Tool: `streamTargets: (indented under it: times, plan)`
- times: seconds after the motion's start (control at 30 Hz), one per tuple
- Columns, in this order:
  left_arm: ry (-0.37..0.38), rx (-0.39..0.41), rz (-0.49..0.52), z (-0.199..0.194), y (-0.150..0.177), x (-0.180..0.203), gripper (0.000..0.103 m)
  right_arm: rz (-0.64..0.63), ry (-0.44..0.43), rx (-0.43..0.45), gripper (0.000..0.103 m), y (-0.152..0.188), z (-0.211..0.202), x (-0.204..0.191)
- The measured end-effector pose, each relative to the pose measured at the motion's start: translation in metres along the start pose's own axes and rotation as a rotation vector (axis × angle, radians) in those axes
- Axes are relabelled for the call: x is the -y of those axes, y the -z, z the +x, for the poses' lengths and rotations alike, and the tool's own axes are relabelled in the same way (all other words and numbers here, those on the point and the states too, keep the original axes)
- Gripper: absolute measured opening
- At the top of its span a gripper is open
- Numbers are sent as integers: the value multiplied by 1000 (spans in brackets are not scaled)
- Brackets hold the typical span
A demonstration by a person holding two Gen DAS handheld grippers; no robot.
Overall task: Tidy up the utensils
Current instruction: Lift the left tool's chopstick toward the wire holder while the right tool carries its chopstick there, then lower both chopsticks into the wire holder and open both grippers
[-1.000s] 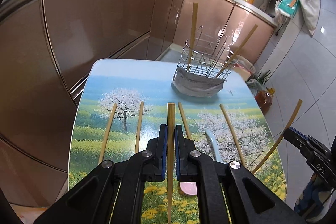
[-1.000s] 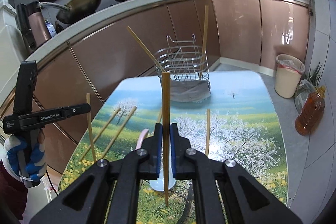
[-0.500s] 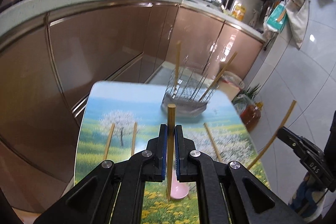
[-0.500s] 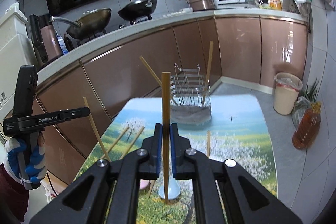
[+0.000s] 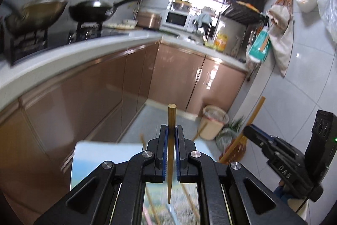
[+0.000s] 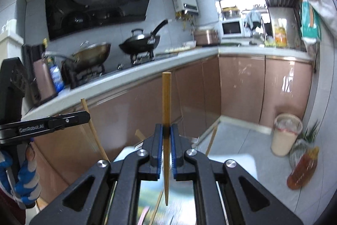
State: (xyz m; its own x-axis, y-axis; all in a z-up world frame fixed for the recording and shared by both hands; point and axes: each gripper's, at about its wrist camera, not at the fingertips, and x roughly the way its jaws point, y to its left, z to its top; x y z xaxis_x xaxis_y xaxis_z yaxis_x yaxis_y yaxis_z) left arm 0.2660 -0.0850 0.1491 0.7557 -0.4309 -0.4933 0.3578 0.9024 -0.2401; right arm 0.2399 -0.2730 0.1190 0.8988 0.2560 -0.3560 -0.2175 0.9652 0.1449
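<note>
kitchen cupboards (image 5: 88, 102) and a stove with pans fill most of both views, and only a bit of the flowery table (image 5: 94, 153) shows low down. the left gripper (image 5: 172, 147) is squeezed tight on one chopstick (image 5: 171, 140), standing up straight. the right gripper (image 6: 166, 147) pinches another chopstick (image 6: 166, 119) the same way. both are lifted high above the table and tip a little downward. a few loose sticks (image 5: 150, 206) lie blurry on the table, so tidying looks only partly done. the holder for them is hidden behind the grippers.
</note>
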Motion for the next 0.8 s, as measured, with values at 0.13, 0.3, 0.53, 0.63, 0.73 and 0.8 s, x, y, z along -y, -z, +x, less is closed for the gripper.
streamTargets:
  times: [0.13, 0.3, 0.53, 0.63, 0.73, 0.8]
  plan:
    - [-14, 23, 6, 28, -26, 9, 6, 6, 33, 22, 7, -19, 29, 14]
    - [-72, 32, 7, 76, -32, 10, 6, 13, 60, 18, 7, -13, 68, 28]
    - [-146, 46, -2, 136, -14, 1, 6, -11, 114, 3, 7, 18, 114, 38]
    - [-159, 52, -1, 154, -3, -1, 6, -14, 141, -8, 7, 34, 131, 39]
    - [-167, 36, 6, 168, 10, -3, 6, -24, 161, -28, 7, 50, 144, 39]
    - [-175, 22, 9, 176, 18, -4, 6, -31, 167, -45, 7, 59, 150, 38]
